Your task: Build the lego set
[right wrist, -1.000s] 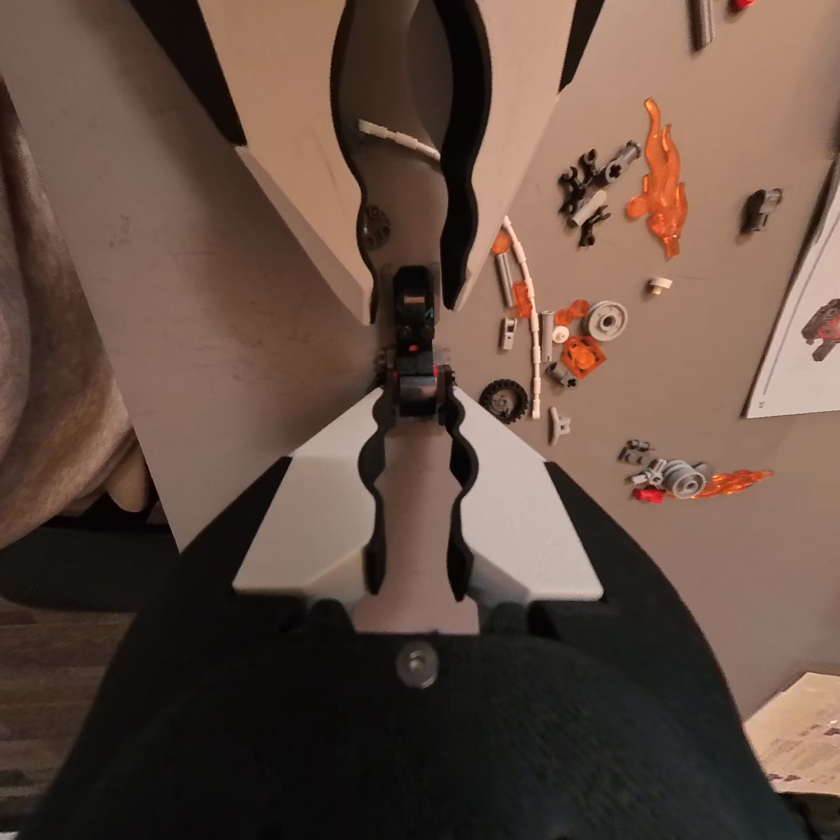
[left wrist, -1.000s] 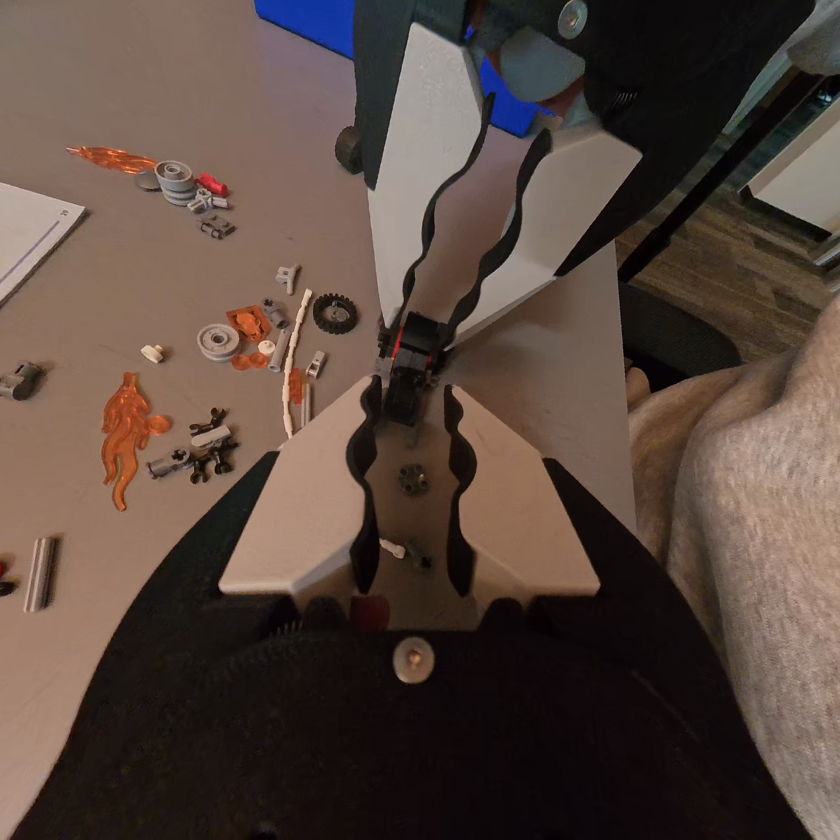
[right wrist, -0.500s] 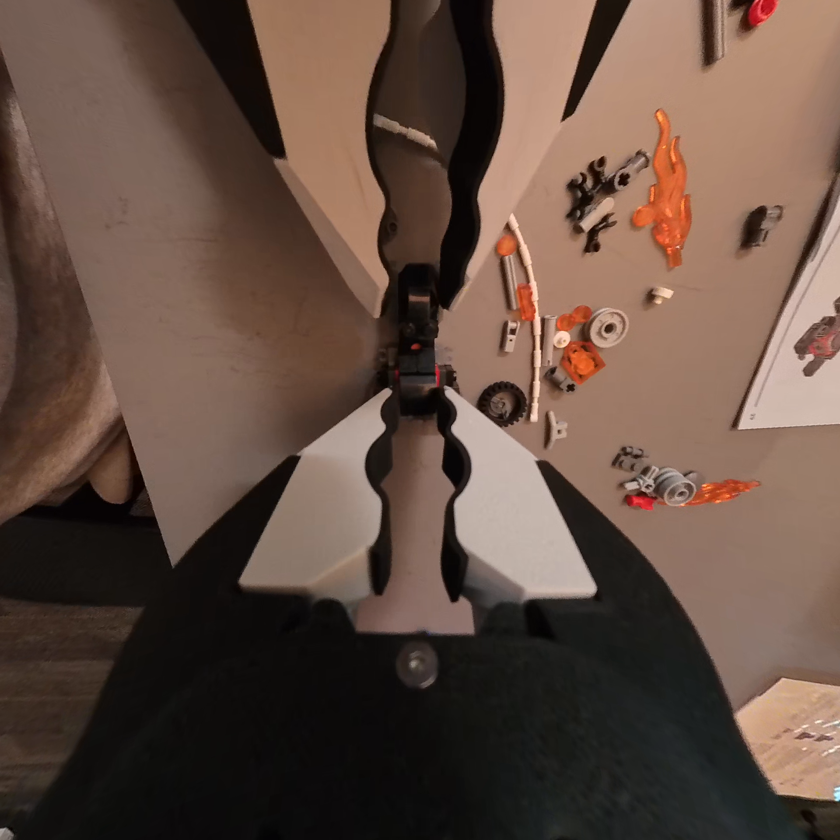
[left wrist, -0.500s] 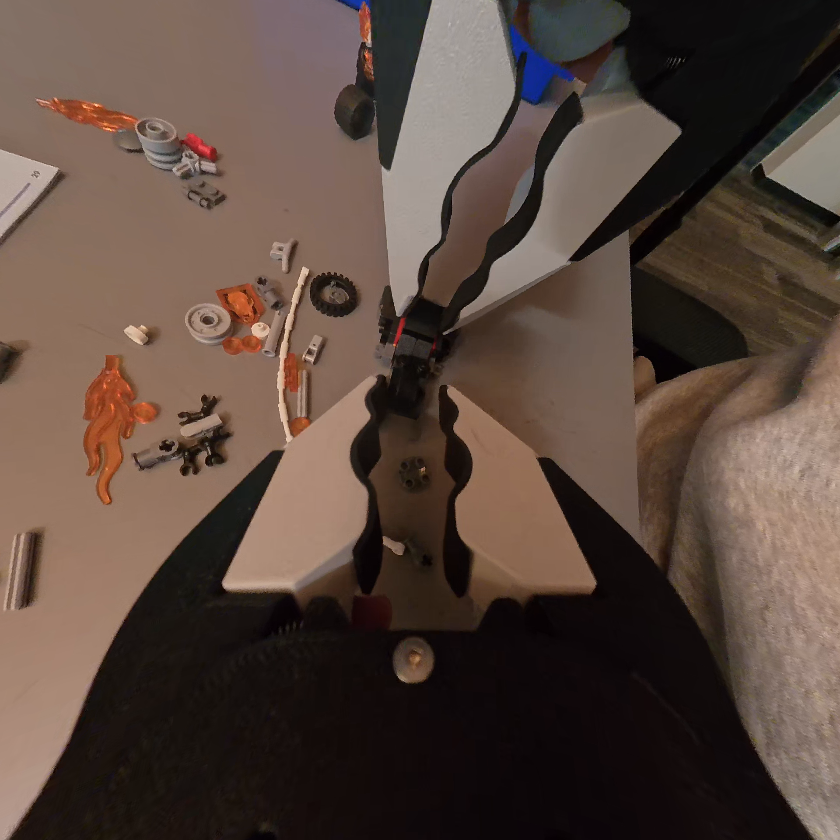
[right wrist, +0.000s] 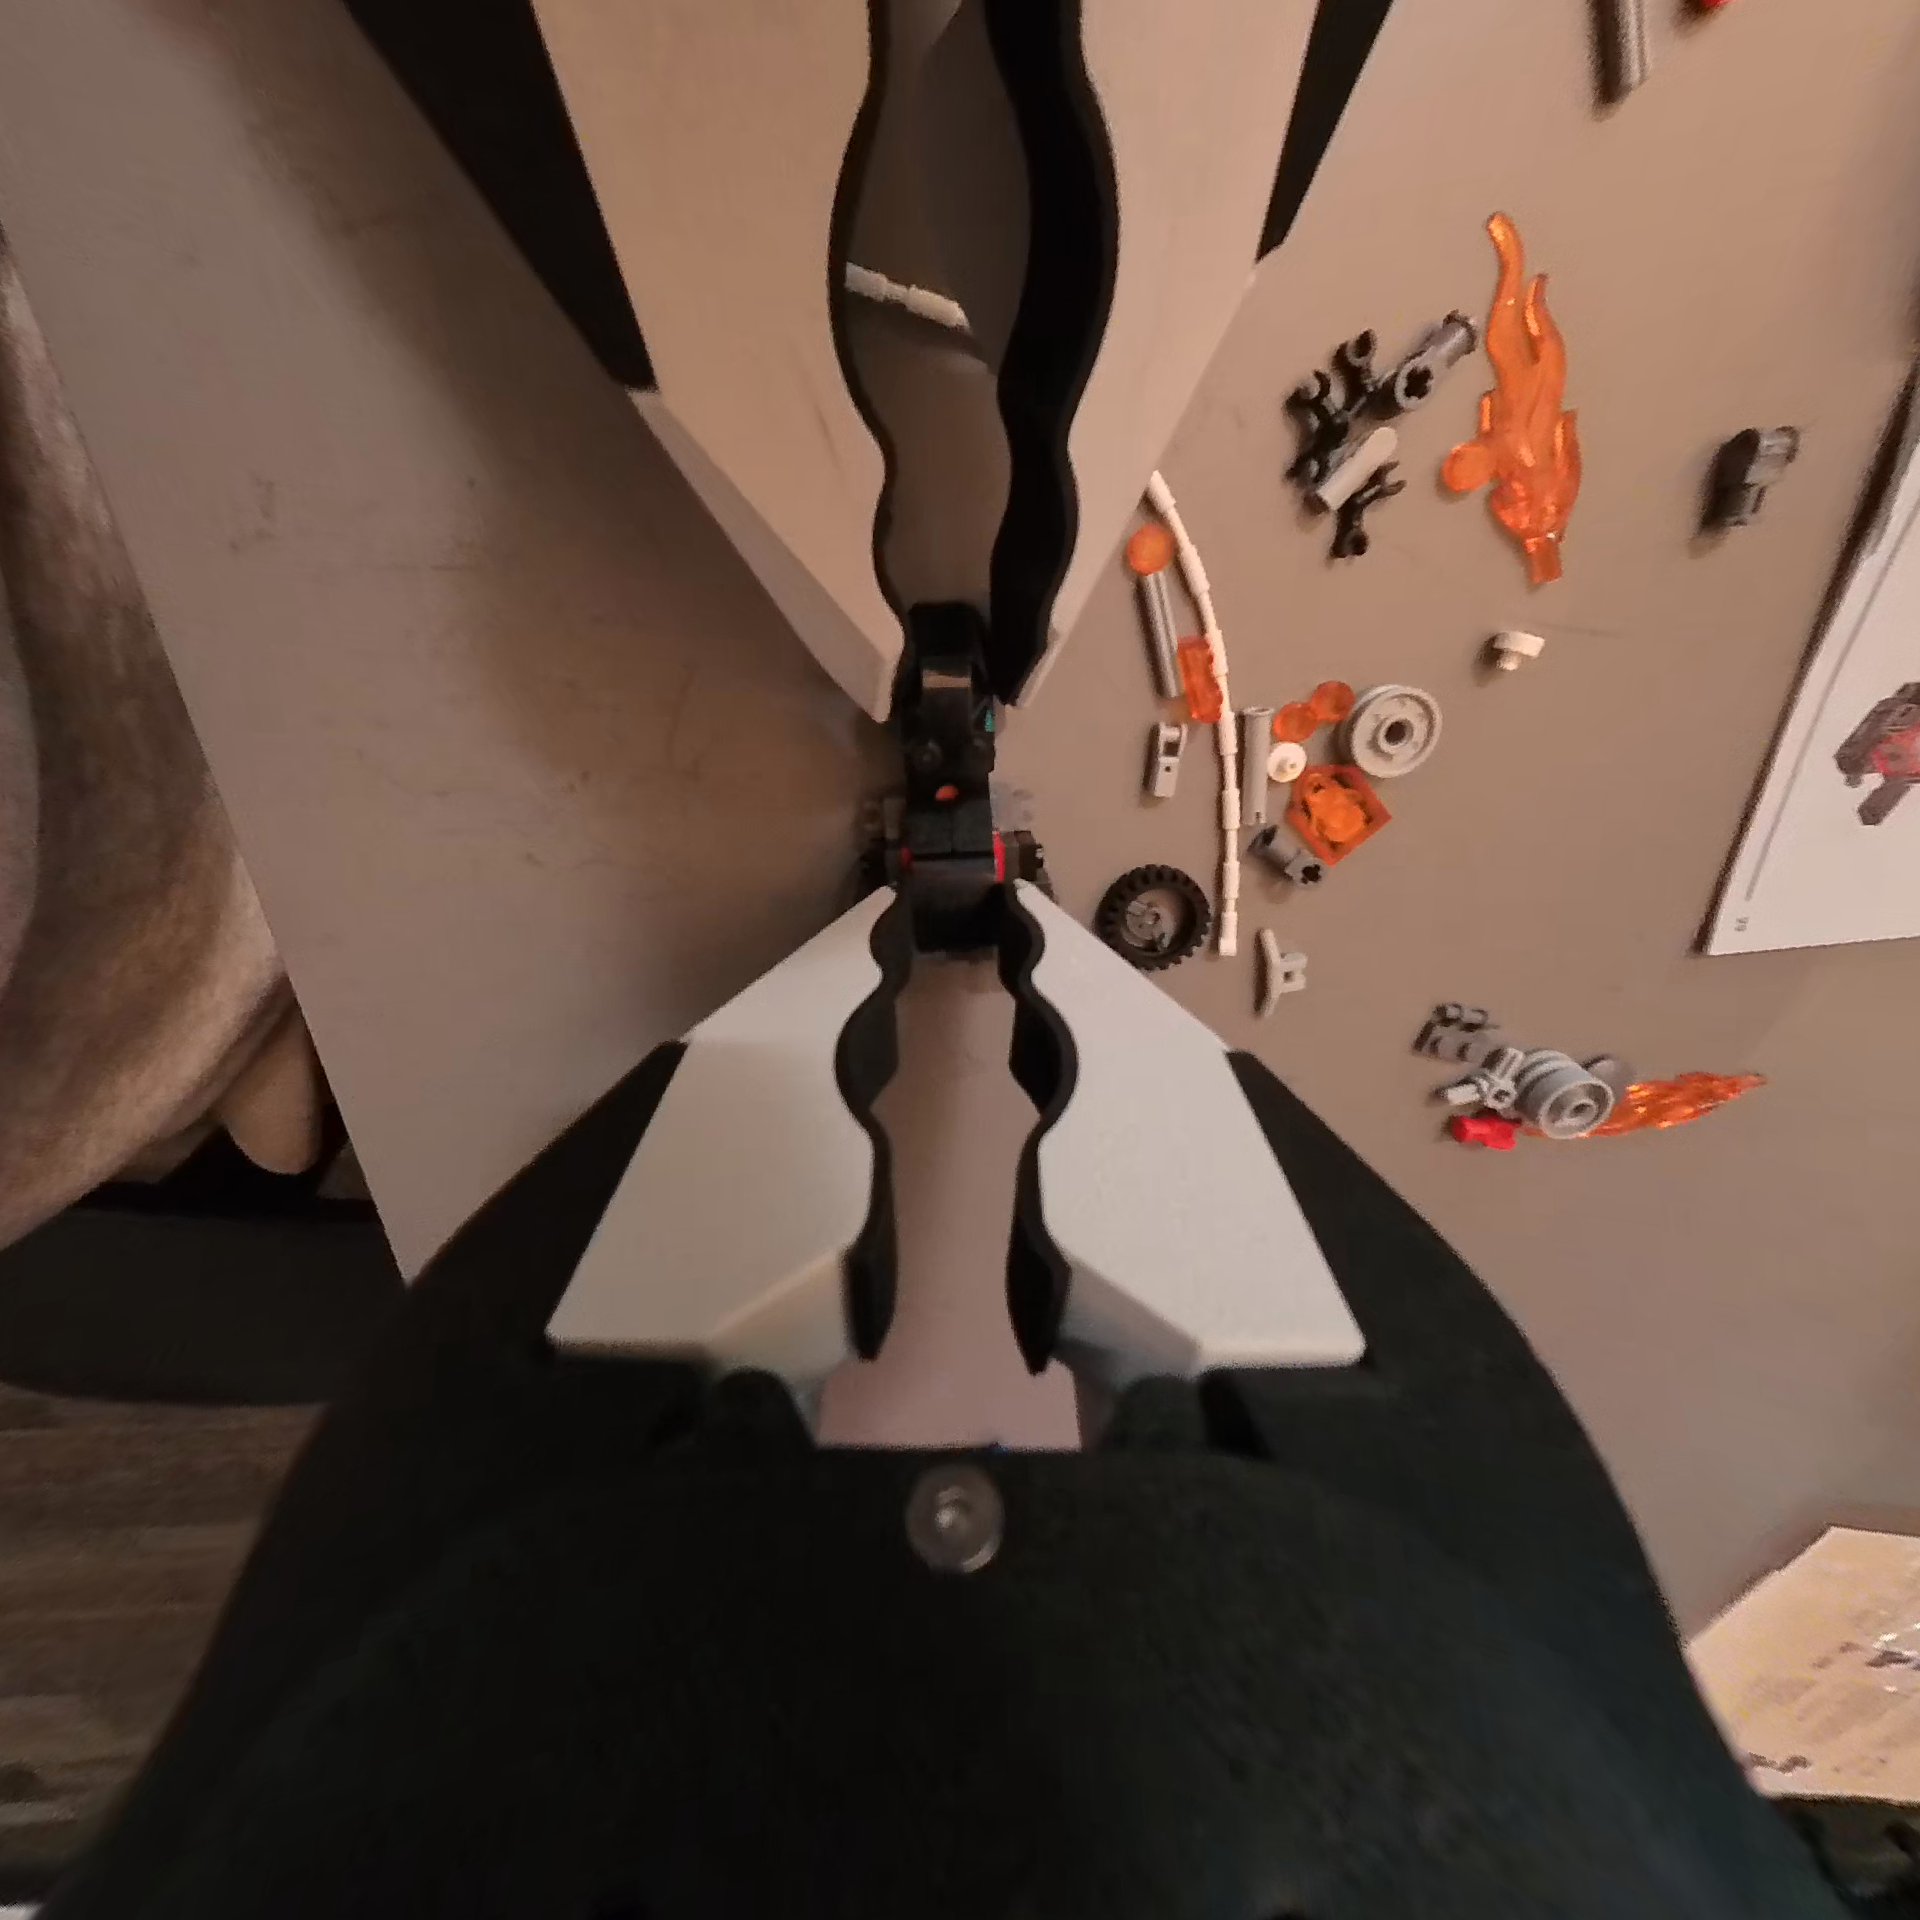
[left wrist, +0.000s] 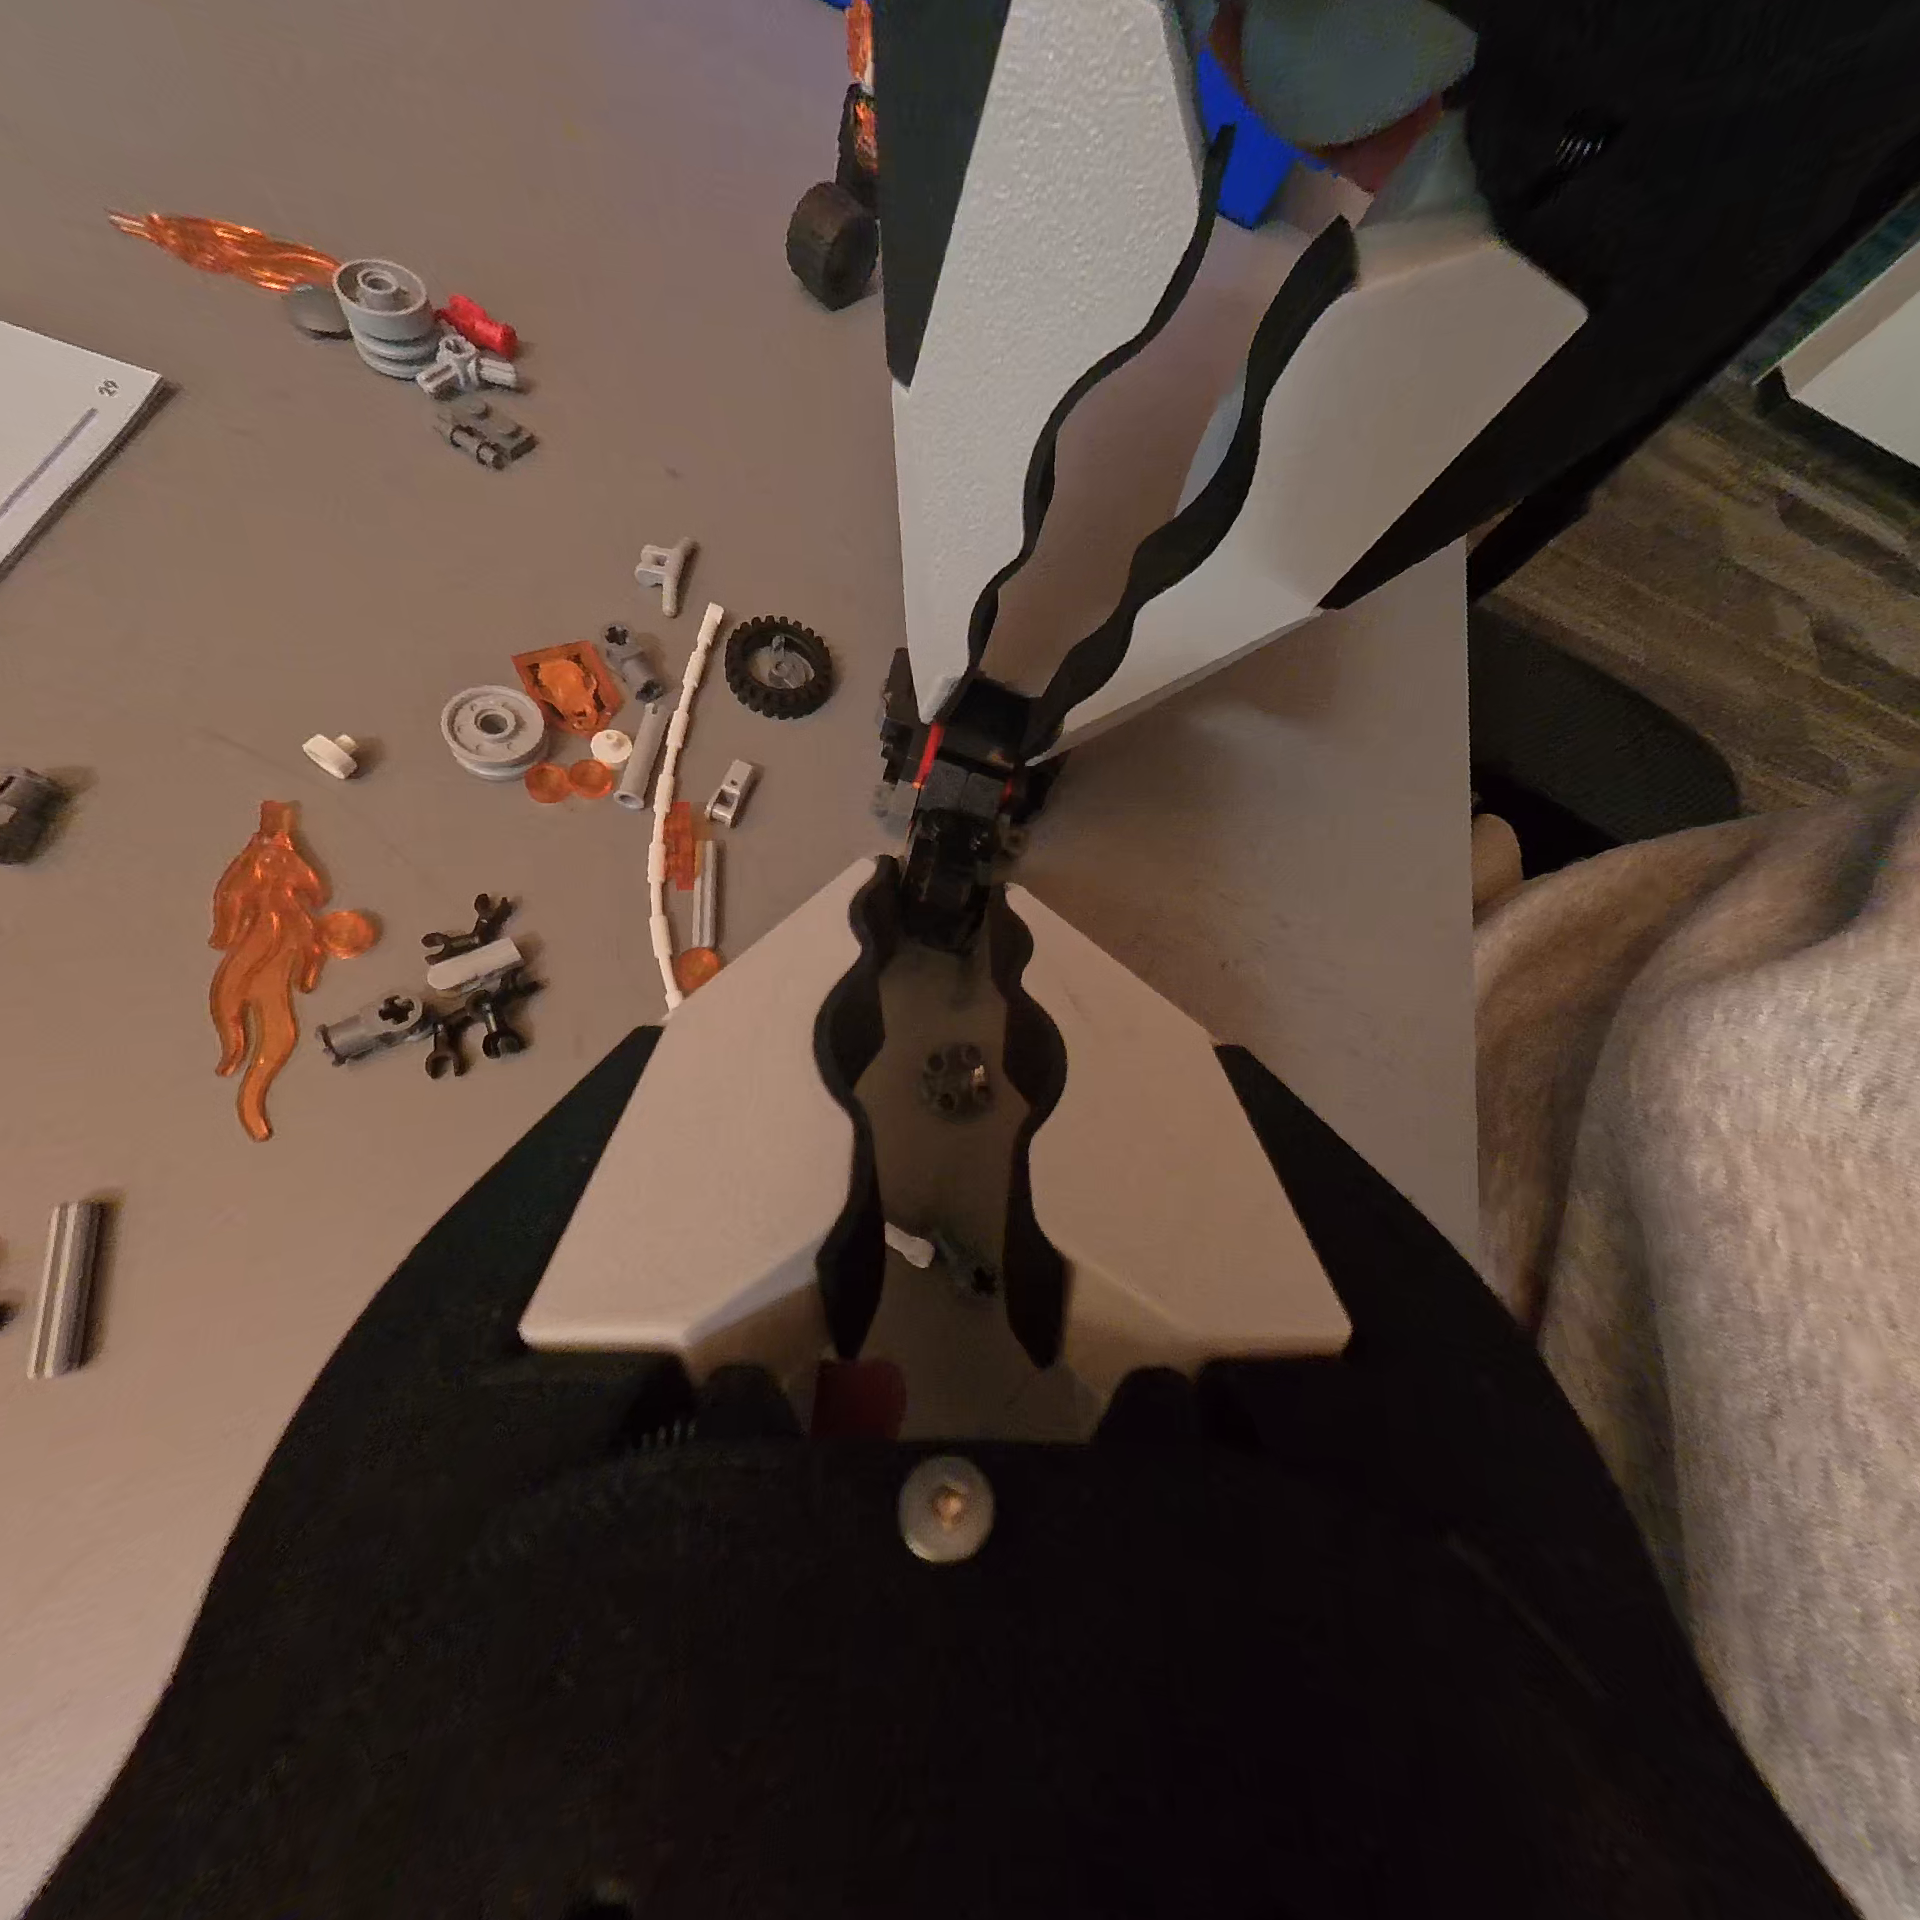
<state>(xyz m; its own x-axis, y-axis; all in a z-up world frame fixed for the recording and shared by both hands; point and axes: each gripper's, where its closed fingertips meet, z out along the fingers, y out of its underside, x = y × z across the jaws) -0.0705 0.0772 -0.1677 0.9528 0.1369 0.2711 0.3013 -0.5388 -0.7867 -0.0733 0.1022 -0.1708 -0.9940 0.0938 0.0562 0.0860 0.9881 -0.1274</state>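
While we press the two halves of a small black lego assembly [left wrist: 951, 790] together above the near edge of the counter [left wrist: 312, 582], our left gripper [left wrist: 940, 894] pinches its nearer black part with jaws drawn narrow, and our right gripper [right wrist: 956, 914] clamps the blockier end, the one with red accents, from the opposite side. Held nose to nose like this, each gripper braces against the other, which we judge is the point: a push from one hand alone would only slide the model away. Loose parts lie spread to one side, well apart from the work and likely kept there for easy picking: an orange flame piece [left wrist: 265, 956], a small black tyre [left wrist: 777, 665], grey wheel hubs [left wrist: 490, 730], a white segmented hose [left wrist: 681, 790] and a cluster of black clips [left wrist: 473, 987]. An instruction booklet [right wrist: 1849, 727] sits open beyond them, within view for reference. A round dark grey plate [left wrist: 956, 1078] rests on the counter directly under our left jaws. Whether the two halves have seated fully we cannot tell; the joint is hidden between the fingertips.
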